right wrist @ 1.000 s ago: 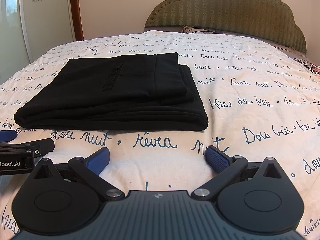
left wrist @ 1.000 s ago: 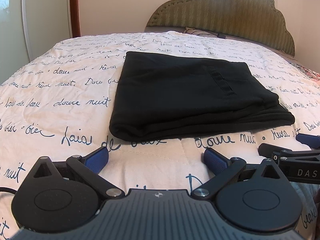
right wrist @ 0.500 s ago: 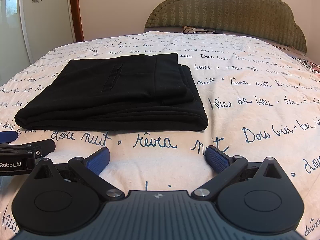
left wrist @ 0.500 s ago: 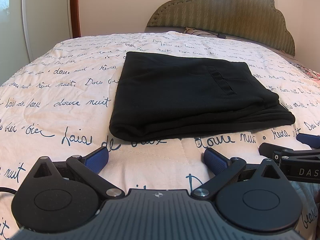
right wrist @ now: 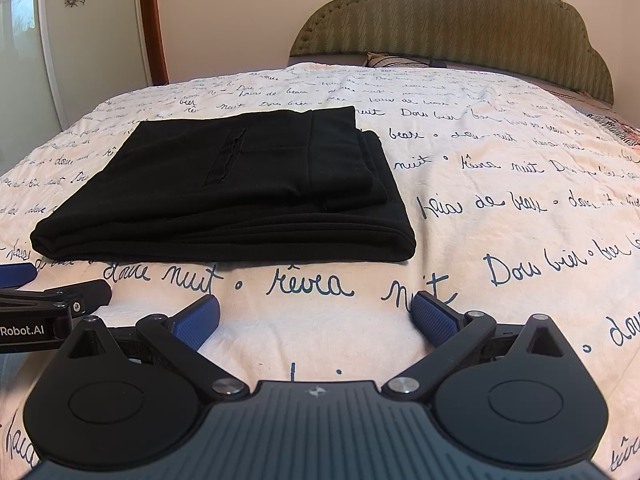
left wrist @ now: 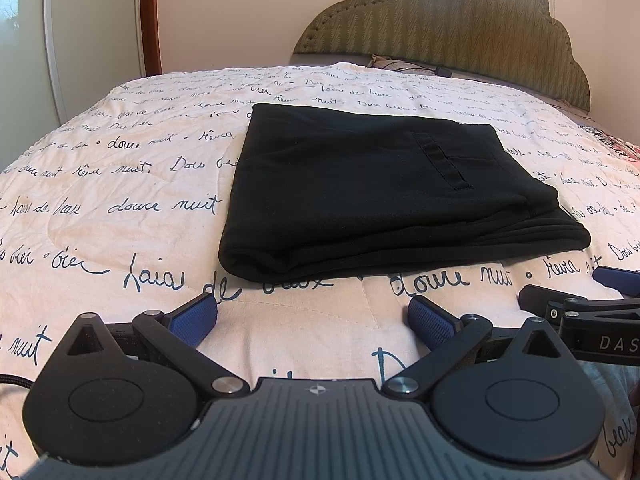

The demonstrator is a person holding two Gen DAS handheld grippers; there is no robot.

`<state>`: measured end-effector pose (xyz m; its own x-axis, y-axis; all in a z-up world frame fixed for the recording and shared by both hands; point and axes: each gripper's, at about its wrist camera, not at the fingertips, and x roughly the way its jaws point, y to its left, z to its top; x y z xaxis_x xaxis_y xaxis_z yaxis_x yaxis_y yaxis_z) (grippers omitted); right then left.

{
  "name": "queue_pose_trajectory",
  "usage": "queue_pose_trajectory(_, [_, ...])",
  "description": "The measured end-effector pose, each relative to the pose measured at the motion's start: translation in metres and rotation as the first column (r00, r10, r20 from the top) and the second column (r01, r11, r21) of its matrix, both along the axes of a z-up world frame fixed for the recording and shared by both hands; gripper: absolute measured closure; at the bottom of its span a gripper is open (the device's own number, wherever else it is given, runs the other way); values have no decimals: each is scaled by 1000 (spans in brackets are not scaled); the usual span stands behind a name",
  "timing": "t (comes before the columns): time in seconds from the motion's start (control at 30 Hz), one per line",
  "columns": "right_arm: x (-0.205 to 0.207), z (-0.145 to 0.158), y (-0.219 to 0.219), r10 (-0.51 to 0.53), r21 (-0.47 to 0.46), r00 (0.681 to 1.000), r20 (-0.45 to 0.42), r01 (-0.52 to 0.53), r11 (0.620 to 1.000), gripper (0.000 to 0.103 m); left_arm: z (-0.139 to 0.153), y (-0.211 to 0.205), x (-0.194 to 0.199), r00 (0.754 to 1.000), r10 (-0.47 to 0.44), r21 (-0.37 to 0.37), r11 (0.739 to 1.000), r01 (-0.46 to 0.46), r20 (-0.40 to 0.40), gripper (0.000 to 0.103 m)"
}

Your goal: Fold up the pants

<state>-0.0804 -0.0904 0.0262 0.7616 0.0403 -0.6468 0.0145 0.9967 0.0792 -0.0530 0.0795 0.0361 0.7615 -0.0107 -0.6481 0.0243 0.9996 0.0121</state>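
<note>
on bedspread (left wrist: 120, 184), folded black pants (left wrist: 360, 188), left gripper (left wrist: 312, 316) and right gripper (right wrist: 316, 316) agape, empty

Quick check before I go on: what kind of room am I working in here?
A bedroom, most likely in a home. The folded black pants lie on a bed, on a cream bedspread printed with handwriting, with a padded green headboard against the wall behind. Both grippers hang open, short of the pants.

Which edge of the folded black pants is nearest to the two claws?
The thick stacked-layer edge of the pants, facing the open left claw and open right claw. The opposite edge lies toward the headboard.
</note>
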Motion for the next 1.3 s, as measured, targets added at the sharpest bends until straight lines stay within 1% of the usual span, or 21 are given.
queue_pose_trajectory(1.3, [0,0,-1,-1,2,1000,1,1,1000,0,0,0,0,1000,0,0,1000,0,0,0])
